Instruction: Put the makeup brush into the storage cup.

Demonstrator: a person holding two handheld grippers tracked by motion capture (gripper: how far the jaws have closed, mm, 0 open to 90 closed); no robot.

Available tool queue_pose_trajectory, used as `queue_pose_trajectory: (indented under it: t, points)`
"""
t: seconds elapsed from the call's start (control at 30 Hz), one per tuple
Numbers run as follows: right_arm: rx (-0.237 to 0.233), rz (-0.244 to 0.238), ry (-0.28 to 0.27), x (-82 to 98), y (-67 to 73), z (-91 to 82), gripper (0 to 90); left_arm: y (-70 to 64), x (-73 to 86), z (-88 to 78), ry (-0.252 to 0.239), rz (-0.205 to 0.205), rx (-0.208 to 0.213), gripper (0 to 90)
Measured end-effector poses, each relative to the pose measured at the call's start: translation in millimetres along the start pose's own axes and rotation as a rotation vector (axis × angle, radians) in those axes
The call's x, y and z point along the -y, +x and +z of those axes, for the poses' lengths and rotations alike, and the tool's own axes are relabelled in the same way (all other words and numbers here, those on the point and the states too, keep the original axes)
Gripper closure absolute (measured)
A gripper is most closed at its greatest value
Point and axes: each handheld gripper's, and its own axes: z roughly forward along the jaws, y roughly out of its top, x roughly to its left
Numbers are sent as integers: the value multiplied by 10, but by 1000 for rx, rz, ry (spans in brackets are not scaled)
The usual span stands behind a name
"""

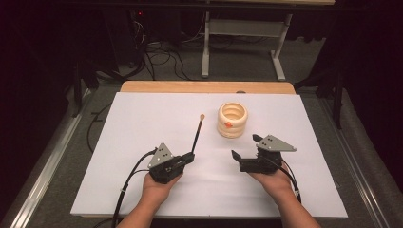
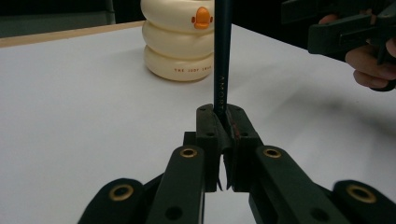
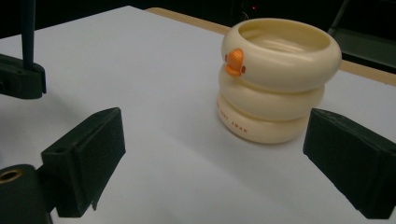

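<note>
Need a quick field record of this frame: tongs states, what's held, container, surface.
left tongs: shut on the dark pencil, gripped near its lower end
pencil tip: light-coloured, pointing away from the person
right tongs: open, nothing between the jaws, facing the holder
holder: cream, three stacked rings, orange beak, upright, untouched
surface: white board on a wooden table

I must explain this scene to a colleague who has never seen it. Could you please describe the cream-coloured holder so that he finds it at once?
Look at the white board that covers the table. On its far right part, beyond the open right claw, stands the holder. It looks like three fat cream rings stacked into an open cup, with a small orange duck beak on its side, unlike the thin dark brush nearby.
</note>
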Motion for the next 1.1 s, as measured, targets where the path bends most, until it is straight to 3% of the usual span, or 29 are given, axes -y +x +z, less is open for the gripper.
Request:
queue_pose_trajectory:
  t: [0.4,0.67,1.1]
  points:
    - [-35,-37,-24,-231,179,222,99,-2,6,-13,-5,-5,5,860]
    - [-44,-66,10,-149,272,272,133,-35,13,-11,-7,-1,10,860]
    - [-135,15,-34,-71,321,193,206,-121,51,47,6,16,38,860]
